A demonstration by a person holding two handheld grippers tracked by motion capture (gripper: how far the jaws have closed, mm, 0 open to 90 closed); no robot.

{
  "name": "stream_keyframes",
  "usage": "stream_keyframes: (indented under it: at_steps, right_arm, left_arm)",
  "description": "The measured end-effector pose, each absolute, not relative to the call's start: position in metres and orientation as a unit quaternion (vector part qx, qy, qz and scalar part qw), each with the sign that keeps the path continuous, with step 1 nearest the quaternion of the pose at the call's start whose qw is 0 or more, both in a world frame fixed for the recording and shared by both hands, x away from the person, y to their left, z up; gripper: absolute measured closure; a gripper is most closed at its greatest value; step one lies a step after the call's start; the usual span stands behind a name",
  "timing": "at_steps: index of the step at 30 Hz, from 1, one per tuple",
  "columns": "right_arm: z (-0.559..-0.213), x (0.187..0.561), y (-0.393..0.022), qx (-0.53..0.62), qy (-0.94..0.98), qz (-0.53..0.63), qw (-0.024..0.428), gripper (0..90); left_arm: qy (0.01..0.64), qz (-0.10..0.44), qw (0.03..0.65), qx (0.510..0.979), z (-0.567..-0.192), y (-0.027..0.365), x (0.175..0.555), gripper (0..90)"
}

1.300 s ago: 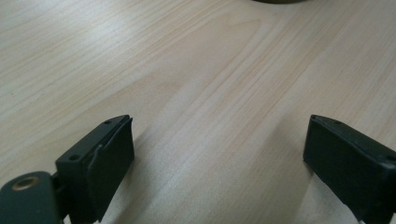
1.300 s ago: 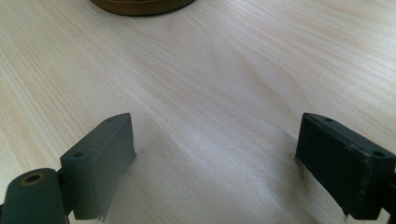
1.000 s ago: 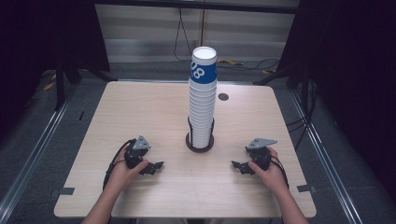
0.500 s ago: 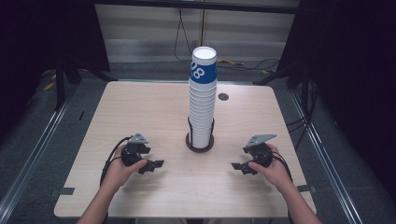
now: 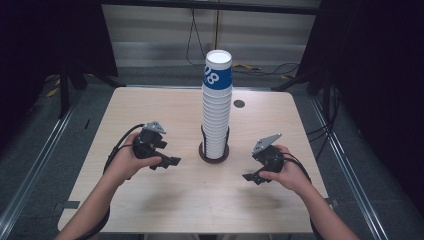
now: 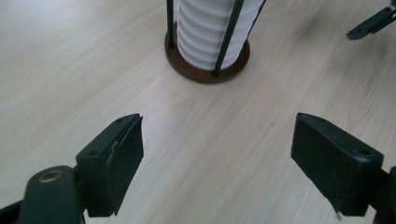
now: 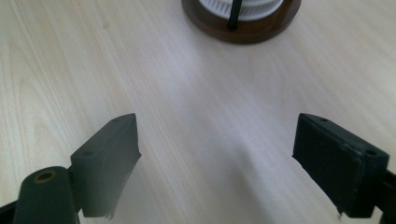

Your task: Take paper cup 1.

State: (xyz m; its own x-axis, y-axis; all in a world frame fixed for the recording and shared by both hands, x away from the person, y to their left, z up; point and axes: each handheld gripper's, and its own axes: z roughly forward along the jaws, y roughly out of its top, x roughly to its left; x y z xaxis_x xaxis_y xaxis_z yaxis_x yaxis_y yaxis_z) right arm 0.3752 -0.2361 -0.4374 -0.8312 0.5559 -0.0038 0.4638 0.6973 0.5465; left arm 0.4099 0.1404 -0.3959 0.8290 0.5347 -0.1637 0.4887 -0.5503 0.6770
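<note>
Upright, cup stack [image 5: 217, 107] long axis vertical in holder [image 5: 214, 152], left claw [image 5: 172, 161] narrowing, right claw [image 5: 250, 176] spread, both empty.

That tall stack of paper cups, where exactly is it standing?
In the high view the stack of paper cups stands upright in a round holder mid-table, between the left gripper and the right gripper.

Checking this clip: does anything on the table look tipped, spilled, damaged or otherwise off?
Nothing stands out. The cup stack stands upright in its round wire holder at the middle of the table, with nothing spilled. The left gripper and right gripper are both open and empty, off to either side of the holder.
</note>
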Motion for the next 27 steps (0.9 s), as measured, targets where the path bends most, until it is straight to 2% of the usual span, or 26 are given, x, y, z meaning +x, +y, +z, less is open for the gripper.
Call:
stream_keyframes:
  at_steps: [6,13,16,19,27]
  right_arm:
    - [-0.414,0.383,-0.228,0.261,0.922,0.272,0.088,13.7]
    - [-0.377,0.393,-0.220,0.248,0.919,0.291,0.094,13.7]
    - [-0.359,0.399,-0.218,0.253,0.913,0.310,0.076,13.7]
    - [-0.344,0.404,-0.215,0.251,0.913,0.312,0.077,13.7]
    - [-0.316,0.420,-0.208,0.248,0.921,0.292,0.073,13.8]
  left_arm:
    - [0.281,0.041,0.377,0.882,-0.373,0.132,0.416,17.1]
    - [0.274,0.033,0.384,0.881,-0.365,0.123,0.420,17.1]
    - [0.276,0.038,0.383,0.881,-0.362,0.120,0.424,17.1]
    - [0.276,0.042,0.384,0.880,-0.360,0.118,0.426,17.1]
    - [0.269,0.038,0.385,0.882,-0.355,0.111,0.429,17.2]
